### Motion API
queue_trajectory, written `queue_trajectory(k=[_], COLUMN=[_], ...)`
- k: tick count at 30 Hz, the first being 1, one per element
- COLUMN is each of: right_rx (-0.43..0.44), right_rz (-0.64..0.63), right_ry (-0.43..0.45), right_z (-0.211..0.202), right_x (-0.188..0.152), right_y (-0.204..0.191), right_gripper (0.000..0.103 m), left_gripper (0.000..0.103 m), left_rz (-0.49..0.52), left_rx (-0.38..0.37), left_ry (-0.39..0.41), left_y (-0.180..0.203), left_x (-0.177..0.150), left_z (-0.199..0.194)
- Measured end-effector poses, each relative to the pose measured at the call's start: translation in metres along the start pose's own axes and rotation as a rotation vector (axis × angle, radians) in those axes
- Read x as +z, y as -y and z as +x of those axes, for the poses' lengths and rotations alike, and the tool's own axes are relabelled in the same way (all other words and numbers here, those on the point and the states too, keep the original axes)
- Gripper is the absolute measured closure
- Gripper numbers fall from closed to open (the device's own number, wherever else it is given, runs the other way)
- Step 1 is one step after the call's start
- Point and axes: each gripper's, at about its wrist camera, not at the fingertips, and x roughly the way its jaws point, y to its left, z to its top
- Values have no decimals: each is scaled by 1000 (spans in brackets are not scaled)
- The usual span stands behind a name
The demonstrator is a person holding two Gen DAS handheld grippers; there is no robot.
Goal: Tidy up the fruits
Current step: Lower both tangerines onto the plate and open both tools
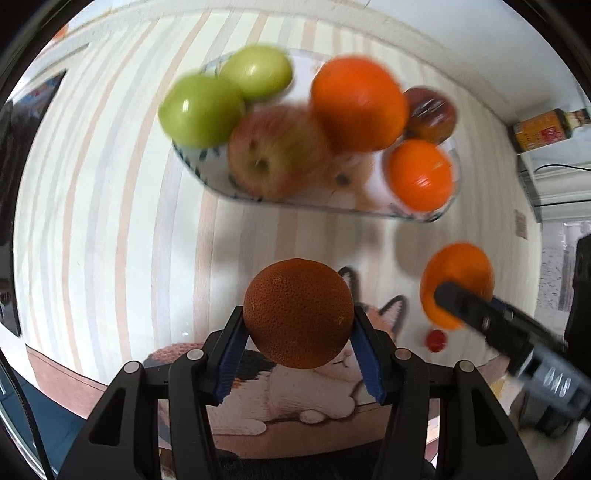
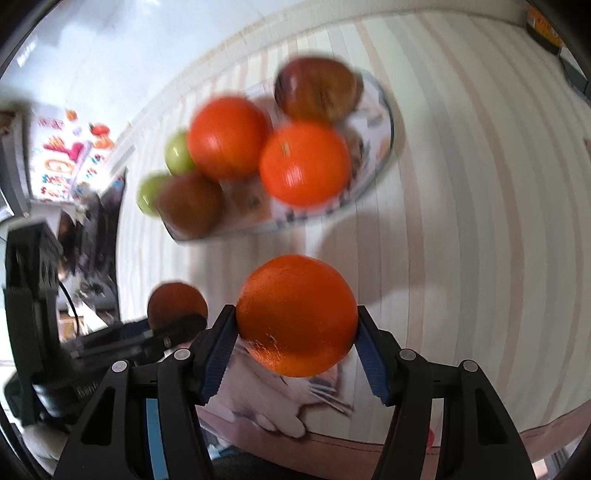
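The left hand-held gripper (image 1: 299,328) clenched a dark orange (image 1: 298,314) above the striped worktop (image 1: 110,221); the right hand-held gripper (image 2: 296,332) gripped a bright orange (image 2: 296,315); both hung near the plate (image 1: 221,184) of apples and oranges.

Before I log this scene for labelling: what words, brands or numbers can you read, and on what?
None can be read.
Jar, yellow label with a red patch: print too blurred.
Colourful poster: characters too blurred.
Yellow label at the top edge: too small and blurred.
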Motion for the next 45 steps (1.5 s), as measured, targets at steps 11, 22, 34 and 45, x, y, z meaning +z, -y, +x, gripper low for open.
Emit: queue_trajectory(k=[11,22,34,45], right_rx=[-38,-90,-60,-15], right_rz=[47,34,63,69], right_ry=[91,75,63,77], right_z=[-28,-8,2,-10], right_x=[85,110,119,125], right_y=[23,32,45,46], right_gripper=[38,38,37,8], left_gripper=[51,50,50,16], left_rz=[81,126,98,82], left_rx=[-29,52,78,36], left_ry=[81,13,-36,24], left_y=[40,66,66,73], left_x=[52,75,77,87], left_z=[-20,25,47,16])
